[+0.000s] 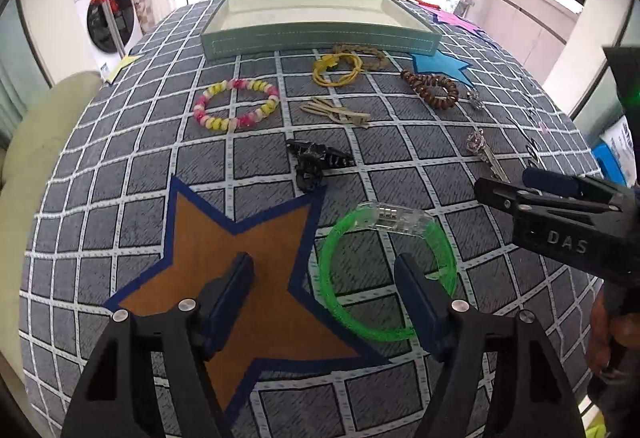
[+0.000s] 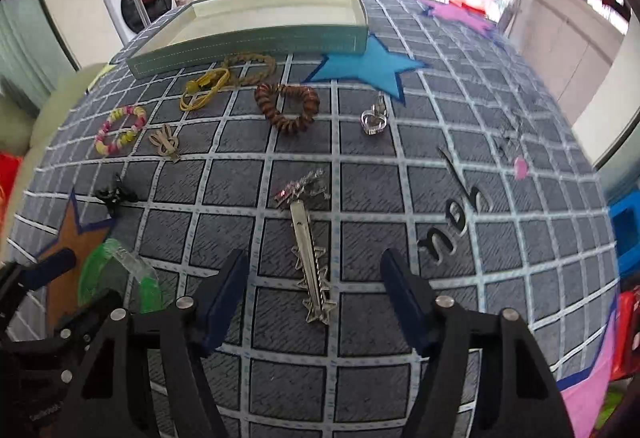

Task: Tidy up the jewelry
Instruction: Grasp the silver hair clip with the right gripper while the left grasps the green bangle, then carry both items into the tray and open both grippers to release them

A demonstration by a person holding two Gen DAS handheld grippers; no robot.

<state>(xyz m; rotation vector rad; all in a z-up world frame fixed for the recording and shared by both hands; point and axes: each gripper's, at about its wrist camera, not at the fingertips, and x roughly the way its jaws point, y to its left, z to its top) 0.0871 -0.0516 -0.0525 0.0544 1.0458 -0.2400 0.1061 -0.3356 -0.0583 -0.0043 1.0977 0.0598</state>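
My left gripper (image 1: 326, 278) is open and held low over the checked tablecloth. Its left finger is over an orange star patch (image 1: 240, 238). Its right finger stands inside a green bangle with a clear clasp (image 1: 400, 216), so the ring's left side lies between the pads, untouched. My right gripper (image 2: 316, 278) is also open, with a silver star hair clip (image 2: 310, 258) lying flat between its fingers. A mint tray (image 1: 320, 38) with a pale inside sits at the table's far edge, also visible as the tray (image 2: 256, 42) in the right wrist view.
Between the grippers and the tray lie a pink-yellow bead bracelet (image 1: 236, 104), yellow hair tie (image 1: 336, 68), brown spiral tie (image 2: 288, 110), beige bow clip (image 1: 336, 112), black claw clip (image 1: 316, 158), heart charm (image 2: 374, 122) and a letter-shaped clip (image 2: 456, 222).
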